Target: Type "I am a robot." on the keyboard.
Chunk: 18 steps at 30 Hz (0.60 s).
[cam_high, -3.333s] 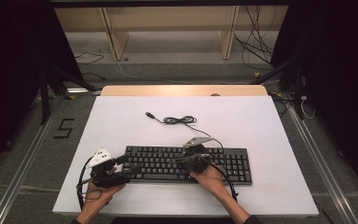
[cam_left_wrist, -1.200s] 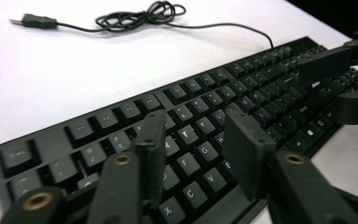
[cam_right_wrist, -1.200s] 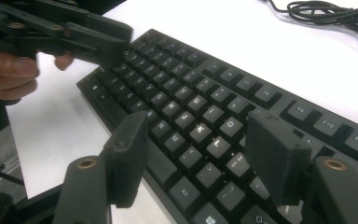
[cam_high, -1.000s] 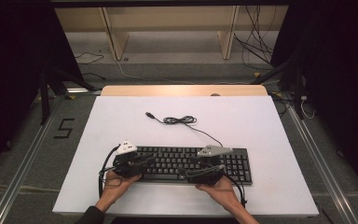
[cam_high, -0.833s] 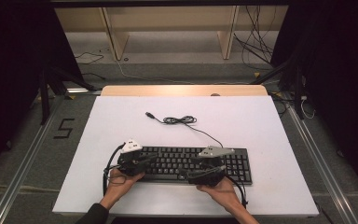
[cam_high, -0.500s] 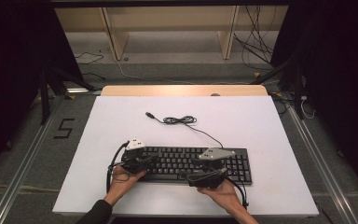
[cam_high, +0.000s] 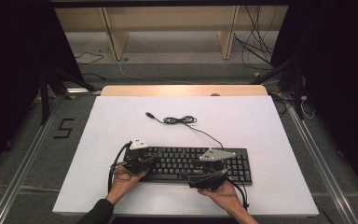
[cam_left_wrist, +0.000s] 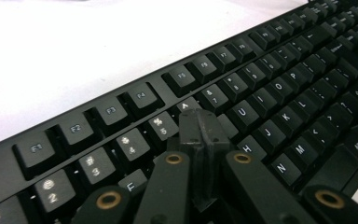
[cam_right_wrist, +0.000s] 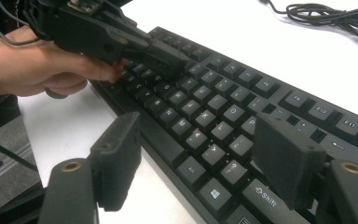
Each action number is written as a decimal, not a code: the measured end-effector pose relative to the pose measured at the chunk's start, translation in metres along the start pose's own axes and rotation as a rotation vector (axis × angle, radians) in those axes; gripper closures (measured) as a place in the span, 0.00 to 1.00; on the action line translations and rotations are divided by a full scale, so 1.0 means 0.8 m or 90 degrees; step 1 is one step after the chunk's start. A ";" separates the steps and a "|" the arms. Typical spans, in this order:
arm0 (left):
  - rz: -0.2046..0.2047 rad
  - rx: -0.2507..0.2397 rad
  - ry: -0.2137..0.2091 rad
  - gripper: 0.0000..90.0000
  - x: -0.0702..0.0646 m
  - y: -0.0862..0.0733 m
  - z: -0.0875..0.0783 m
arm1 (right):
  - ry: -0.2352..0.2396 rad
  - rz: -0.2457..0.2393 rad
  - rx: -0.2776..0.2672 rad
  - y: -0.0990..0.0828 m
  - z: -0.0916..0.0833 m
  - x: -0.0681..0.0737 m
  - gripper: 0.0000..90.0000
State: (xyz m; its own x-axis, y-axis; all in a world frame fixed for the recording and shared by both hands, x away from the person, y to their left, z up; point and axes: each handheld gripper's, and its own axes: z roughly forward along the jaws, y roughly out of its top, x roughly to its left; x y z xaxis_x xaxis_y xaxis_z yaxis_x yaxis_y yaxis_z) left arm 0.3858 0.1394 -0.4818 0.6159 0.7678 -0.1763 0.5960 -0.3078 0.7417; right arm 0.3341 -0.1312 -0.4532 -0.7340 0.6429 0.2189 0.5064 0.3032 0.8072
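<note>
A black full-size keyboard [cam_high: 186, 163] lies flat on the white bench [cam_high: 261, 126], near its front edge, with its long side running left to right. Its keys carry white legends. A thin black cable [cam_high: 182, 120] runs from its back edge and ends in a loose coil farther back.
</note>
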 end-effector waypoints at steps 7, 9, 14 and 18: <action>0.001 0.000 -0.001 0.99 0.000 0.000 0.000 | -0.002 0.000 -0.002 0.000 -0.001 0.000 0.38; 0.000 0.001 -0.002 0.99 0.000 0.000 -0.001 | -0.002 0.000 -0.001 0.000 -0.001 -0.001 0.38; -0.010 -0.016 -0.006 0.94 0.001 0.001 -0.004 | -0.003 -0.001 -0.002 0.000 0.000 -0.001 0.38; -0.015 -0.029 -0.010 0.87 0.002 0.003 -0.011 | -0.003 -0.001 -0.002 0.000 0.000 -0.001 0.38</action>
State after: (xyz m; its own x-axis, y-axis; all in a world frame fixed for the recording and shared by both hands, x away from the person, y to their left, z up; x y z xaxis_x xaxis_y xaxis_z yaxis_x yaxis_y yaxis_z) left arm 0.3838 0.1450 -0.4751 0.6097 0.7660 -0.2037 0.5871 -0.2638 0.7653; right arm 0.3349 -0.1318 -0.4534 -0.7332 0.6453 0.2147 0.5036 0.3029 0.8091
